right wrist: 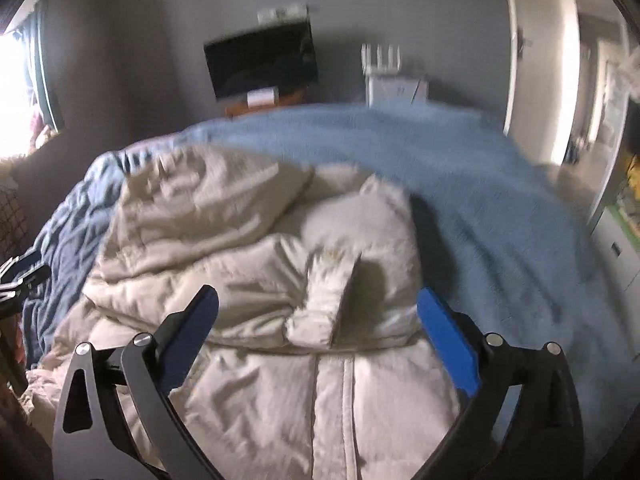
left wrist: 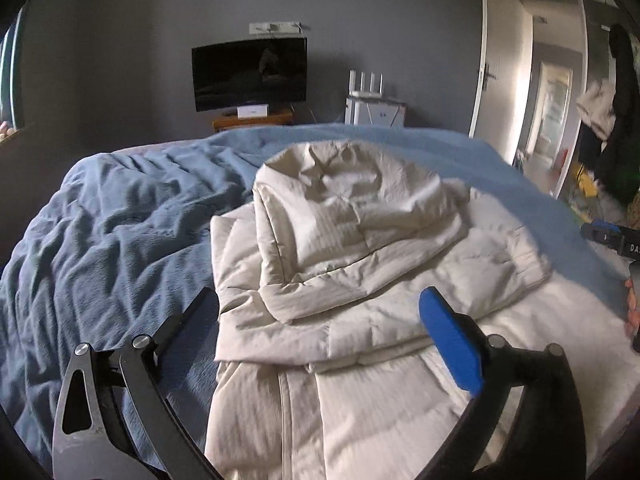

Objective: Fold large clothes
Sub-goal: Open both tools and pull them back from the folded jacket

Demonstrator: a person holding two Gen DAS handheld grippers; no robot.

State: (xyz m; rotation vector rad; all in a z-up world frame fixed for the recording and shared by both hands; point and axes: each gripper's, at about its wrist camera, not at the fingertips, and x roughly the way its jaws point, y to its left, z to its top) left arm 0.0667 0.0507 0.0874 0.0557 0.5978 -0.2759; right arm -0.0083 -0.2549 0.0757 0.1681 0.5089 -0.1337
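A cream padded coat [left wrist: 340, 264] is lying spread over the near half of a bed covered by a blue blanket [left wrist: 120, 220], its hood and sleeves folded in over the body and its front placket running toward the near edge. The left gripper [left wrist: 320, 312] is hovering above the coat's near part with its jaws standing wide apart and nothing between them; its dark finger is hanging over the coat's left edge where it meets the blanket, and its blue-padded finger is hanging over the coat's body. In the right wrist view, which is blurred, the right gripper [right wrist: 318, 312] is also standing with its jaws spread wide and holding nothing, poised over the folded sleeve and the placket of the coat [right wrist: 248, 280], with the blanket [right wrist: 460, 184] stretching away toward the far edge. Part of the right gripper [left wrist: 608, 236] is showing at the right edge of the left wrist view. Beyond the far edge of the bed a dark monitor [left wrist: 250, 74] is standing on a wooden stand against the grey wall, with a white router [left wrist: 366, 82] on a box beside it and an open white door [left wrist: 500, 52] to the right.
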